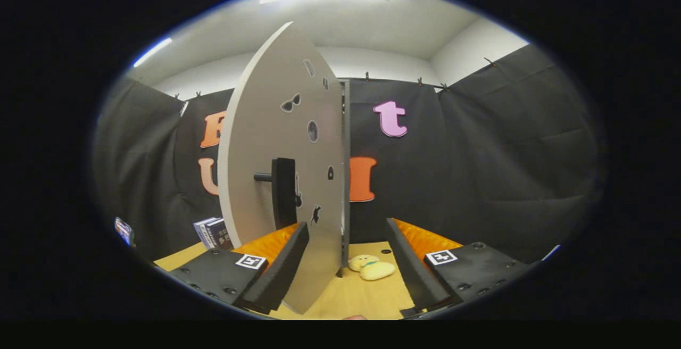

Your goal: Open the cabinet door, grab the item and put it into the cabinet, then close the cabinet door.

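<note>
**Door swung wide, toy on the table**

Between our two fingers stands the free edge of the cabinet door (276,179), a pale grey panel swung open towards us so that we see its face at a slant. Small dark stickers dot that face, and a dark handle (283,192) juts from it on a short peg. Our gripper (346,256) has its fingers spread wide apart, with nothing pressed between them; the left finger (282,264) sits just beside the door's lower face, though we cannot tell whether it touches.

Just ahead of the fingers, on the light wooden table (351,296), lies the item: a small pale-yellow plush toy (372,268) with a green band, close to the door's hinged edge. Beyond the left finger, a few dark boxes (213,232) stand upright on the table near the wall.
</note>
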